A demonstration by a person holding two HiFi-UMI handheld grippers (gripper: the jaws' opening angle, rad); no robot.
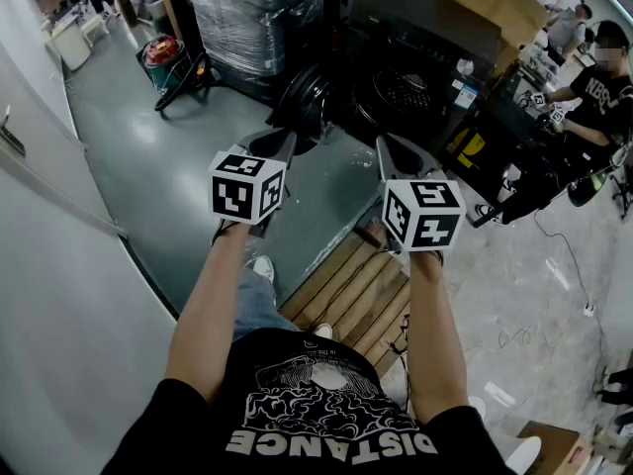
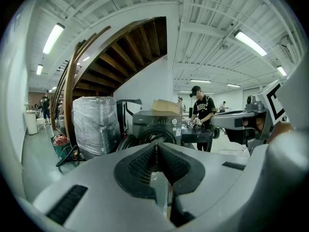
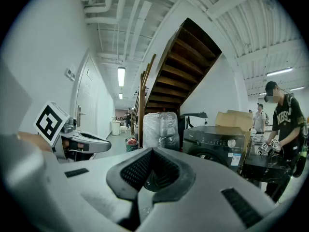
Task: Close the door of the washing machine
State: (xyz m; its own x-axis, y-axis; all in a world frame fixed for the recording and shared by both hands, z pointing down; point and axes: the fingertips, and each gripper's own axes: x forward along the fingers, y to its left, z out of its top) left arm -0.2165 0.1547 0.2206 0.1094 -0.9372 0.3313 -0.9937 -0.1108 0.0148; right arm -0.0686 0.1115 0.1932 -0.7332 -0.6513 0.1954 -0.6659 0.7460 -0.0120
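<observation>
The left gripper (image 1: 280, 146) is held with jaws pressed together, empty. Ahead of them, well apart, the round dark door (image 1: 302, 102) stands open. The right gripper (image 1: 392, 149) jaws are likewise together, the black front-loading washing machine (image 1: 425, 57) beyond; a push probably needs no grasp.

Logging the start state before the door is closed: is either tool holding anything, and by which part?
Nothing is held: left tool and right tool are both shut and empty, clear of the washing machine.
</observation>
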